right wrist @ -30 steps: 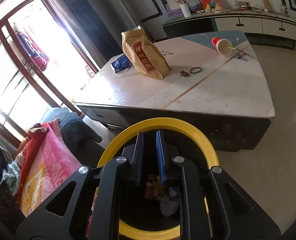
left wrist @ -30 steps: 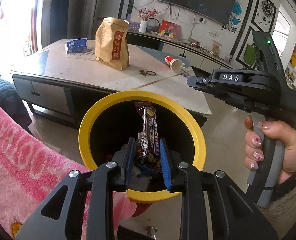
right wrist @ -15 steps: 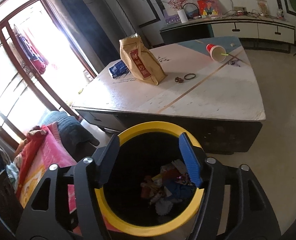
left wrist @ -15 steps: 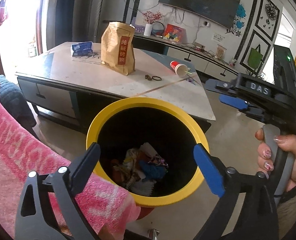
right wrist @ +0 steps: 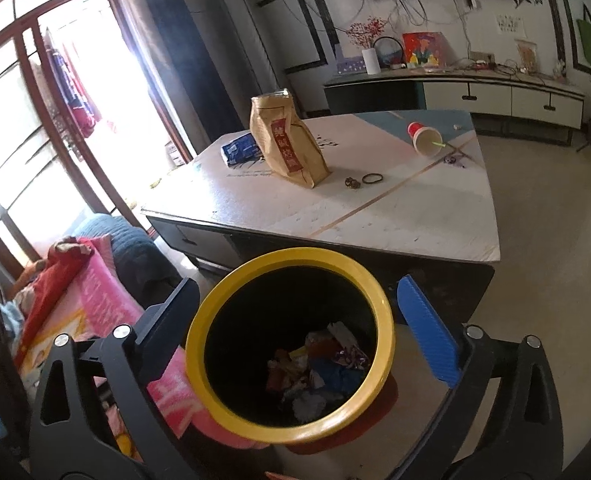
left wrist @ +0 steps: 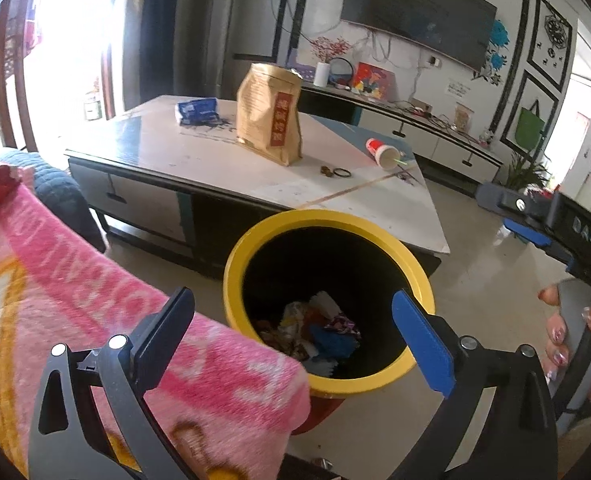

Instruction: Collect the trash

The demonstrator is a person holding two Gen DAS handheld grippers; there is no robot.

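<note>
both grippers now stand spread wide over the yellow-rimmed bin (right wrist: 381,300) with nothing between their fingers. a second ago the left gripper (left wrist: 295,332) was clamped on a brown snack wrapper held over the bin mouth, and the right gripper (right wrist: 299,328) was pinched nearly shut there too (whether it held anything i cannot tell). the left has finished spreading, while the right one's jaws are opening to their widest just now. the wrapper is gone from the fingers; judging by the heap of wrappers (left wrist: 311,334) at the bottom of the bin, it has dropped in with the rest. both views have also pulled back and up from the bin, so more of the low table (right wrist: 435,216) shows.

that drop looks done. still lying on the table are a tan paper bag (right wrist: 287,146), a blue packet (right wrist: 241,148) behind it and a tipped red cup (right wrist: 425,138) near the far corner, so more trips probably remain. the pink blanket (left wrist: 95,300) lies against the bin's left side.
</note>
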